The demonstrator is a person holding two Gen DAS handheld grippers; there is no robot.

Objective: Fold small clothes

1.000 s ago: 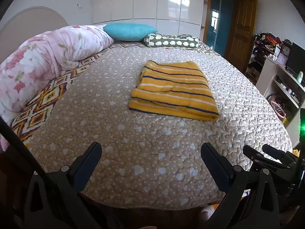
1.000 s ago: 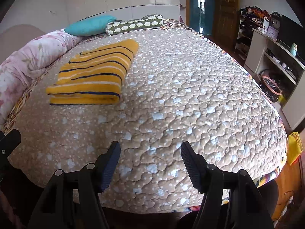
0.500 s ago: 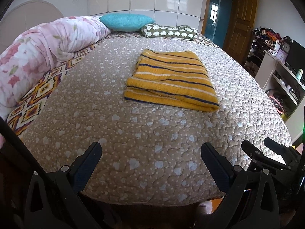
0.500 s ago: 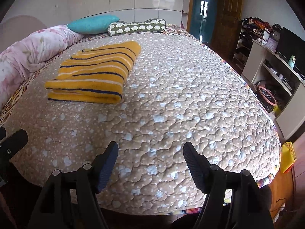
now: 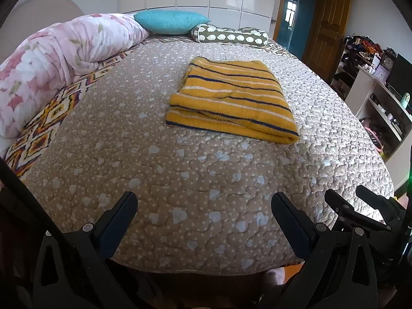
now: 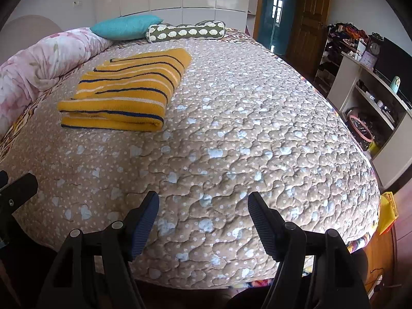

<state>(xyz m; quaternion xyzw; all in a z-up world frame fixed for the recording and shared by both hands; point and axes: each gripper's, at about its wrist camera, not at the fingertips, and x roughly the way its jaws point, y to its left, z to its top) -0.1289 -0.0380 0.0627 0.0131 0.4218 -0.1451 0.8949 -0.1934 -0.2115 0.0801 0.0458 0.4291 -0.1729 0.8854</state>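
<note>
1. Both claws have drawn back a little toward the near edge of the bed since a second ago, and the folded garment now sits slightly farther up each view; the garment itself looks unmoved.
2. Right claw (image 6: pixel 203 207): its jaws have just been opening a touch wider and stand spread, with nothing between them but the quilt below.
3. Left claw (image 5: pixel 204 207): spread wide as well, pinching nothing, hanging over the near edge of the bed.
4. One yellow knitted garment with navy and white stripes (image 5: pixel 231 103) lies folded into a neat rectangle on the beige quilted bedspread with pale hearts (image 5: pixel 180 175), toward the head end and well apart from both claws.
5. To my eye that means this piece is done: let go, squared off, no claw on it. I see no second garment waiting on the bed.
6. Counted: one folded garment, two claws, one rolled pink floral duvet (image 5: pixel 56 59) along the left edge, one teal pillow (image 5: pixel 170 22), one olive bolster with white hedgehog shapes (image 5: pixel 229 36) at the head.
</note>
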